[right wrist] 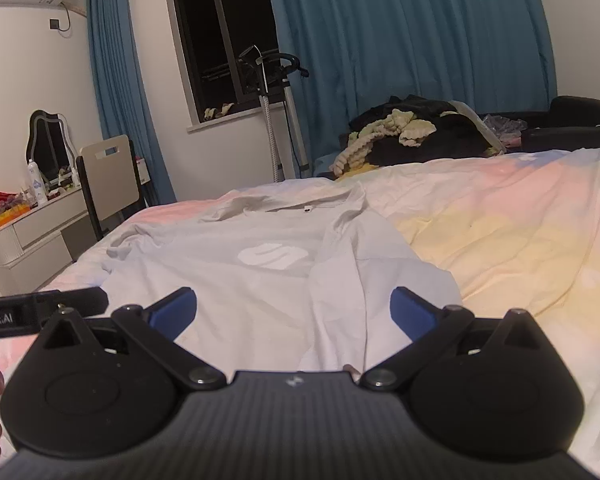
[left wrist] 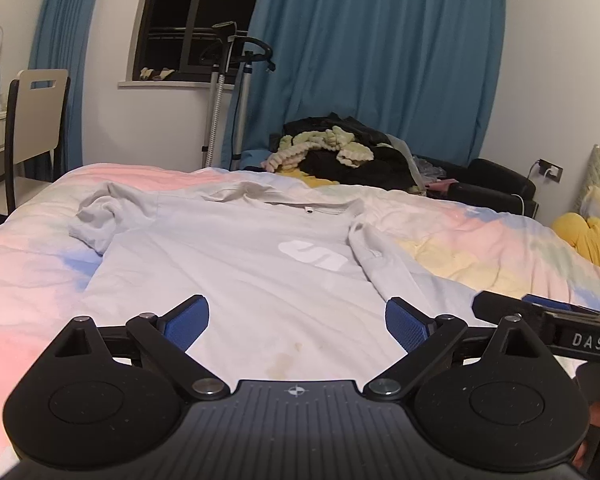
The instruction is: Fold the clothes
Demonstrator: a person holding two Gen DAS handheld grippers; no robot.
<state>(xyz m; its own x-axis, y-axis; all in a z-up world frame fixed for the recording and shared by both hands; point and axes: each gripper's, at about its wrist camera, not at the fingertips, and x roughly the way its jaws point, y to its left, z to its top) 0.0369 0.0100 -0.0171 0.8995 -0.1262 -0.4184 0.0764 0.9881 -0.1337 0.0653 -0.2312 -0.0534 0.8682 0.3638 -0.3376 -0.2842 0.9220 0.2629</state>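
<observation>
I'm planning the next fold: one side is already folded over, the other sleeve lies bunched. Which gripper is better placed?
Left, probably. The left gripper sits open nearer the bunched sleeve; the right gripper faces the shirt's folded side.

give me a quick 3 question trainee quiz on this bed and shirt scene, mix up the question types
1. True or false: the right sleeve side of the grey T-shirt is already folded in over its body.
2. Multiple choice: how does the right gripper stand? A) shut on the hem B) open, nothing between its fingers C) shut on a sleeve
3. Fill in: the shirt lies on a pastel ____, collar toward the curtains.

Key
1. True; the far left sleeve is still bunched out to the side.
2. B. The left gripper is open too, above the shirt's lower part.
3. Duvet, or bed cover.
</observation>
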